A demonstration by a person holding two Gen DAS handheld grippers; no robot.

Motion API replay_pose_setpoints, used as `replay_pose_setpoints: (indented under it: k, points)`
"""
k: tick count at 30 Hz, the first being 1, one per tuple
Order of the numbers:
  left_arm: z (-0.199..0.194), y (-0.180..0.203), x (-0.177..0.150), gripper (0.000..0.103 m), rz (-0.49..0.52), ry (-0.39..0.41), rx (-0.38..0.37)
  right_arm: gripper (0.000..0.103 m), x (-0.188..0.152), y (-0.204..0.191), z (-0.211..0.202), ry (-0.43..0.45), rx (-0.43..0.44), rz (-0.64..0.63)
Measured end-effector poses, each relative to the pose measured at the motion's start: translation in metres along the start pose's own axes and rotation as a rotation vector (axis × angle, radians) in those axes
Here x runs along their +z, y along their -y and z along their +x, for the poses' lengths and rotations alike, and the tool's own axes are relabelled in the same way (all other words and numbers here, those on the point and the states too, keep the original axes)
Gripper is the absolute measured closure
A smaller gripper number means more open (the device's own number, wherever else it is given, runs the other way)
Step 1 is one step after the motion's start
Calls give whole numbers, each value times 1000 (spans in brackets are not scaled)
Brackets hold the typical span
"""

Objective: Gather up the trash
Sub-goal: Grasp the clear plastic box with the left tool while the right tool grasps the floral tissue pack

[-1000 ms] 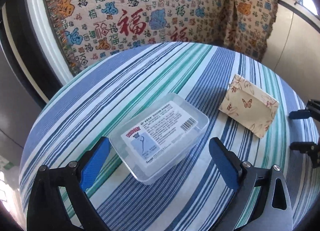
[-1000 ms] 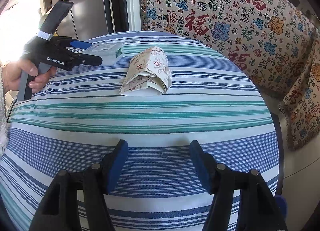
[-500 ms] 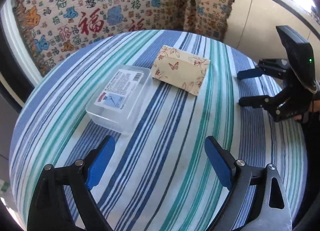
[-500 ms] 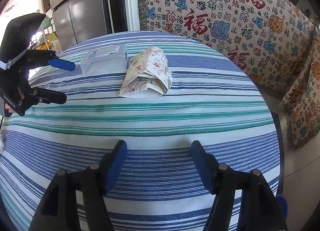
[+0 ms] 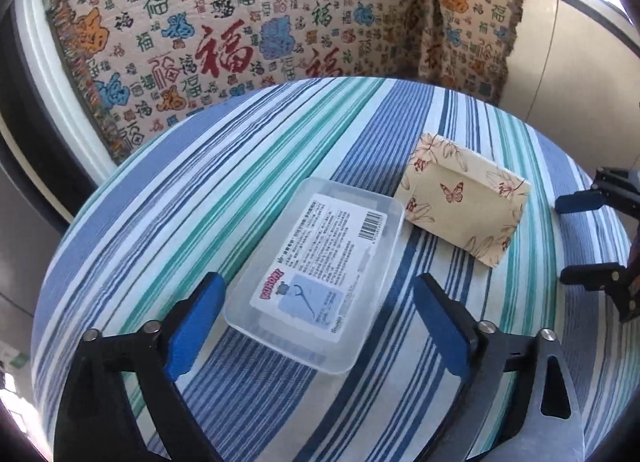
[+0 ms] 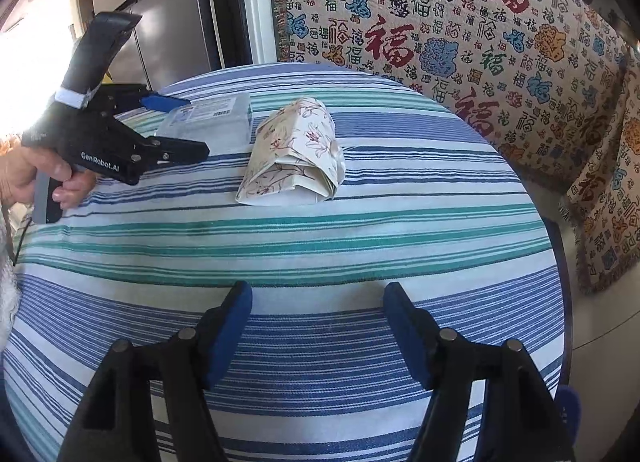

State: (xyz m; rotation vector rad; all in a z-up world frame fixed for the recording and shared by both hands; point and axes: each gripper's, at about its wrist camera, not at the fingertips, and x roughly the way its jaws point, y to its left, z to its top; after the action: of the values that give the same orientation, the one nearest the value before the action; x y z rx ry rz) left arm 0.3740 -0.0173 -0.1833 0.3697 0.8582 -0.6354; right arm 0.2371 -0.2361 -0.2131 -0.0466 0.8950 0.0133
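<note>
Approach step: my left gripper (image 5: 316,310) spread around clear plastic box (image 5: 320,274), not touching. Next: squeeze box sides. Right gripper (image 6: 318,322) spread, idle, well short of box.

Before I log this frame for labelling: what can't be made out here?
- Contents of the clear plastic box: left wrist view, its printed label covers the lid; the small print is unreadable.
- Box's near side: right wrist view, the left hand-held gripper crosses it.
- Inside of the folded floral paper bag: folds hide it in both views.
- Right hand-held gripper: cut off by the frame edge.
</note>
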Motion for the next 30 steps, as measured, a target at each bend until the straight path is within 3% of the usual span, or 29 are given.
replay_pose_setpoints:
  k: [1,2,6,8,13,15,16,17,18,19,30]
  points:
    - [0,-1,-1,33,-13,-1,-4,33,3,1,0,5,11,13]
    - [-3,-2,-4,35,-32,6,-10,33,6,1,-1,12,15,21]
    - [-28,-5,-25,35,-162,26,51,32,30,-5,-2,56,24,6]
    - [-40,3,-37,35,-215,22,116,23,44,-6,4,70,35,15]
    - [-58,31,-67,35,-329,-17,212,19,68,-8,38,12,50,47]
    - [-58,39,-70,32,-323,-23,234,19,71,-11,48,-5,39,34]
    - [-55,42,-70,26,-309,-34,246,19,71,-13,51,-11,28,26]
    - [-54,43,-70,21,-300,-39,265,24,70,-14,53,-19,13,19]
    - [-53,43,-70,13,-293,-34,282,37,69,-13,55,-29,4,20]
    - [-53,42,-70,12,-287,-28,292,38,68,-13,54,-22,2,23]
    - [-50,41,-67,11,-282,-34,316,39,51,-8,34,-65,-5,-18]
